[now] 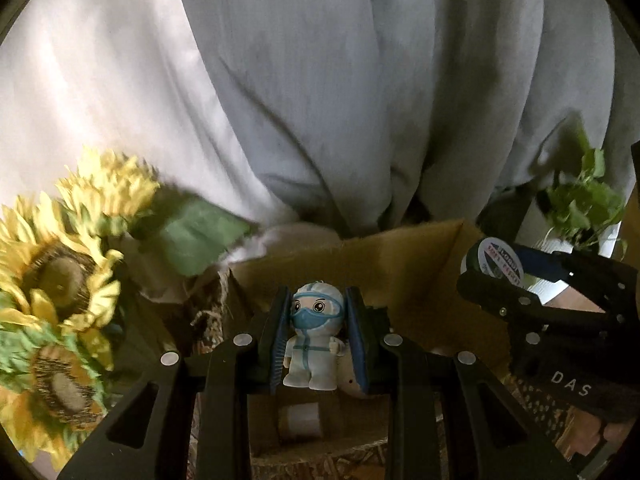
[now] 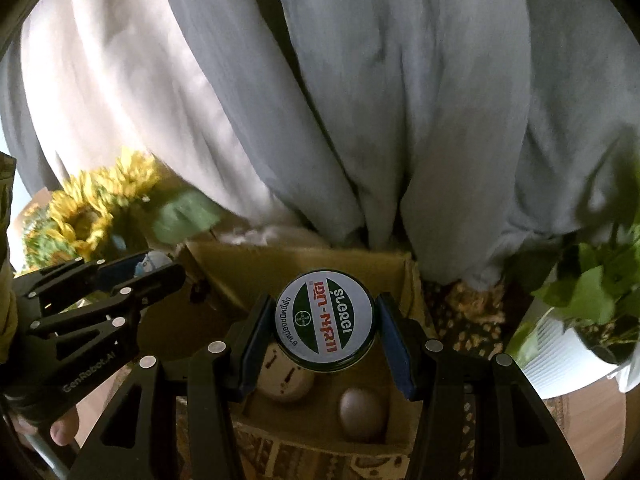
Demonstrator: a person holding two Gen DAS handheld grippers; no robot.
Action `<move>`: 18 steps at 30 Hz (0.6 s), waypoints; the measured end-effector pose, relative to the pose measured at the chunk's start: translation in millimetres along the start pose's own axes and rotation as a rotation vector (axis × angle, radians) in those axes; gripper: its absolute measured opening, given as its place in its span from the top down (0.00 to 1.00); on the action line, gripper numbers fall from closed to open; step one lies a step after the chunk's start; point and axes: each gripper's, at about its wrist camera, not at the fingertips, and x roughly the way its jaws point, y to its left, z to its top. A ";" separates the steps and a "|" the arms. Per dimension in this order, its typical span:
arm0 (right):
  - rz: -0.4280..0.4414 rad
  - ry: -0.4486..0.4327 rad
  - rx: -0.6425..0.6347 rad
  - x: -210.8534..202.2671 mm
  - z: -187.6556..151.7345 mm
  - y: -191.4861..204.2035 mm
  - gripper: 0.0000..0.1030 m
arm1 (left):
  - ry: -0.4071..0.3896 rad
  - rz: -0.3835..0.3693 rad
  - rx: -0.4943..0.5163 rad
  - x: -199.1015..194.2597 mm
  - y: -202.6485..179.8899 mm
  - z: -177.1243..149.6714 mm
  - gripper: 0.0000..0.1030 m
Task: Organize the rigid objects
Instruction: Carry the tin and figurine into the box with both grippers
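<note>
A small white figurine (image 1: pixel 314 336) in a protective suit with a blue mask stands upright between the blue pads of my left gripper (image 1: pixel 318 332), which is shut on it above an open cardboard box (image 1: pixel 420 264). My right gripper (image 2: pixel 325 326) is shut on a round green-and-white tin (image 2: pixel 325 320), lid facing the camera, also over the cardboard box (image 2: pixel 248 268). Inside the box lie a pale egg-like object (image 2: pixel 363 412), a round white item with marks (image 2: pixel 282 380) and a small white roll (image 1: pixel 300 420). The right gripper with the tin (image 1: pixel 502 262) shows at right in the left wrist view.
Grey-white curtains (image 1: pixel 320 100) hang behind the box. Artificial sunflowers (image 1: pixel 60 276) crowd the left side. A leafy green plant in a white pot (image 2: pixel 568 344) stands at the right. A patterned woven mat (image 2: pixel 472 320) lies under the box. A fingertip (image 2: pixel 64 432) of a person shows low left.
</note>
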 end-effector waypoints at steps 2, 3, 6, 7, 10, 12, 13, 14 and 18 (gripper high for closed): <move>-0.001 0.026 -0.003 8.1 -1.9 -1.0 0.48 | 0.025 0.006 0.003 7.5 -0.1 -1.2 0.73; -0.002 0.037 -0.006 11.1 -2.4 -1.0 0.48 | 0.039 0.008 0.004 12.1 0.2 -2.0 0.73; 0.000 0.071 -0.012 21.3 -4.5 -2.4 0.48 | 0.078 0.016 0.010 22.2 0.8 -4.4 0.73; 0.006 0.087 -0.012 25.2 -5.5 -2.8 0.48 | 0.087 0.017 0.012 24.7 0.9 -5.4 0.73; 0.013 0.123 -0.011 35.3 -7.6 -4.3 0.48 | 0.115 0.018 0.018 29.5 0.3 -7.6 0.73; 0.016 0.139 -0.010 38.5 -8.5 -4.9 0.48 | 0.123 0.021 0.026 30.7 -0.2 -7.9 0.67; 0.018 0.145 -0.012 39.7 -9.0 -5.3 0.46 | 0.123 0.025 0.028 30.3 -0.4 -8.0 0.58; 0.018 0.147 -0.012 39.9 -9.5 -5.8 0.44 | 0.118 0.031 0.027 29.5 -0.8 -7.9 0.52; 0.008 0.122 -0.007 34.5 -10.1 -8.0 0.34 | 0.088 0.048 0.030 20.0 -2.7 -8.1 0.50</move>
